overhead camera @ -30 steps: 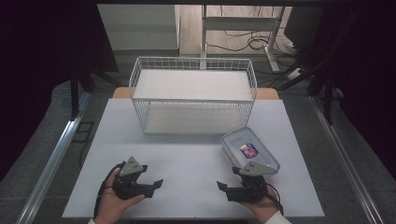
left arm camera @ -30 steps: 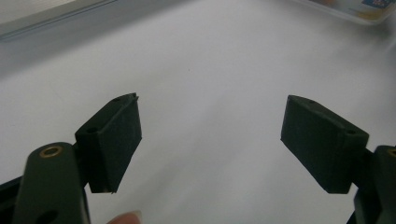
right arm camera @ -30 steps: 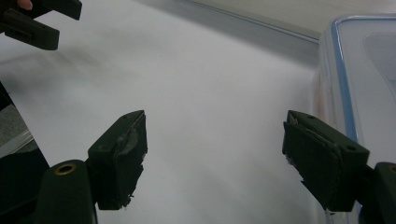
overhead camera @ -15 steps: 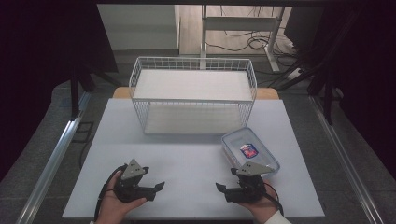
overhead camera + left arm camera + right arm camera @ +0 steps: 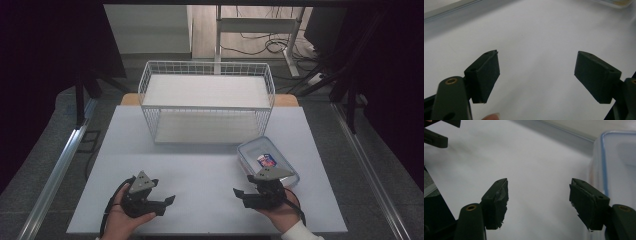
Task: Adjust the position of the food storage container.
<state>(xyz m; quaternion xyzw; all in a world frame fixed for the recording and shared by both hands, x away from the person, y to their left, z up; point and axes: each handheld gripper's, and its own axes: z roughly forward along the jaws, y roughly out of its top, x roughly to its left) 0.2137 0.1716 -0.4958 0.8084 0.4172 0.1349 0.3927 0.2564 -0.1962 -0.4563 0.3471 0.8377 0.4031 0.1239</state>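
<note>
White table, wire basket at the back, lidded plastic container to its front right.

Left gripper and right gripper are held low near the front edge, jaws spread apart, nothing gripped; the container sits just beside the right one.

- surface: smooth matt white
- wire basket: thin white-coated metal wire
- food container: clear glossy plastic, blue-edged lid
- right hand-held gripper: matt black pads, a bit rough and chipped
</note>
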